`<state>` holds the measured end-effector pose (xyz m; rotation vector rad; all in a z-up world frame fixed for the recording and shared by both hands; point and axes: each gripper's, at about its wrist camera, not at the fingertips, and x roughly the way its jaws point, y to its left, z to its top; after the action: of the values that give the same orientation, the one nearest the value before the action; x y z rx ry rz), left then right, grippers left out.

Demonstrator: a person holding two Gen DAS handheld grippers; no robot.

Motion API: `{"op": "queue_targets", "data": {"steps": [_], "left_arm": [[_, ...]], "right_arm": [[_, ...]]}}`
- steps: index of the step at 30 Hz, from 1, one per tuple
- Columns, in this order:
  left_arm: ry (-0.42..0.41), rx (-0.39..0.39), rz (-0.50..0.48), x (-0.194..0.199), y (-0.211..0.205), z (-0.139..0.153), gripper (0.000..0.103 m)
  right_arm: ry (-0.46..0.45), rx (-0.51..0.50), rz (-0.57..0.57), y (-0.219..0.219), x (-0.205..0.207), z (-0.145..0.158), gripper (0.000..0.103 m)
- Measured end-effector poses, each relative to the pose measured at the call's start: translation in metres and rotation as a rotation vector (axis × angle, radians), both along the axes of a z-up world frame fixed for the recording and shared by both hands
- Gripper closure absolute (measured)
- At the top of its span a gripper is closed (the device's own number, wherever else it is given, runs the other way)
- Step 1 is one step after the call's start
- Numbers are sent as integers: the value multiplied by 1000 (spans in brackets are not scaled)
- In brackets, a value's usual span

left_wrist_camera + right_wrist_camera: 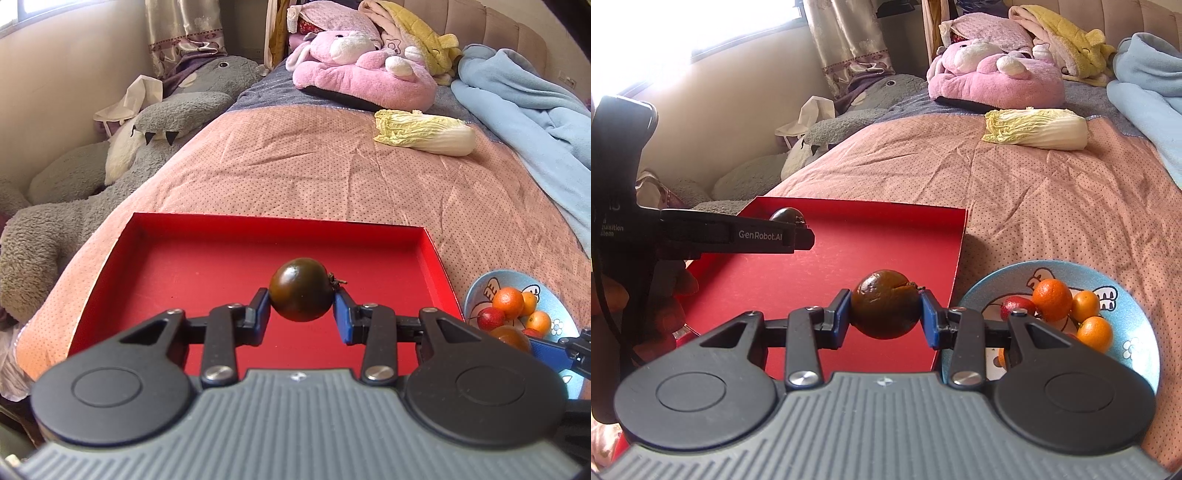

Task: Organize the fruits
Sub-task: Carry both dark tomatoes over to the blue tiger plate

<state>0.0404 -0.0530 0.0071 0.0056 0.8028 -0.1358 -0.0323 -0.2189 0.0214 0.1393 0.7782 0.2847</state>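
- A dark brown-green tomato (301,290) is clamped between the blue pads of the left gripper (301,308), its dried stalk pointing to the right, above the floor of a red tray (207,266)
- A second brownish fruit (885,308), cracked across its top, is pinched between the pads of the right gripper (885,314), held over the right-hand part of the red tray (886,236), near its edge
- The tray is seen lying on a pink dotted bedspread (332,177), with nothing resting on its floor
- A blue cartoon-printed bowl (1123,295) is set just beside the tray's right edge; several small oranges (1052,299) and a red fruit (1017,306) are held in it
- A napa cabbage (424,133) is laid farther back on the bed, in front of a pink plush toy (362,70)
- A grey plush toy (122,173) is slumped along the bed's left side, and a light blue blanket (535,114) is heaped at the right
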Motion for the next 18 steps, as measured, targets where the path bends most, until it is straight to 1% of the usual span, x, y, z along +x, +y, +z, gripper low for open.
{"op": "queue_targets", "data": {"steps": [9,18], "left_arm": [[-2,4,-48,-5,-22,1,63],[-6,16,-91,-8,-43,3,63]], "right_arm": [[-12,11,-43,-18,-9,2,58],[-17,27,-109,-45,-18,3,58]]}}
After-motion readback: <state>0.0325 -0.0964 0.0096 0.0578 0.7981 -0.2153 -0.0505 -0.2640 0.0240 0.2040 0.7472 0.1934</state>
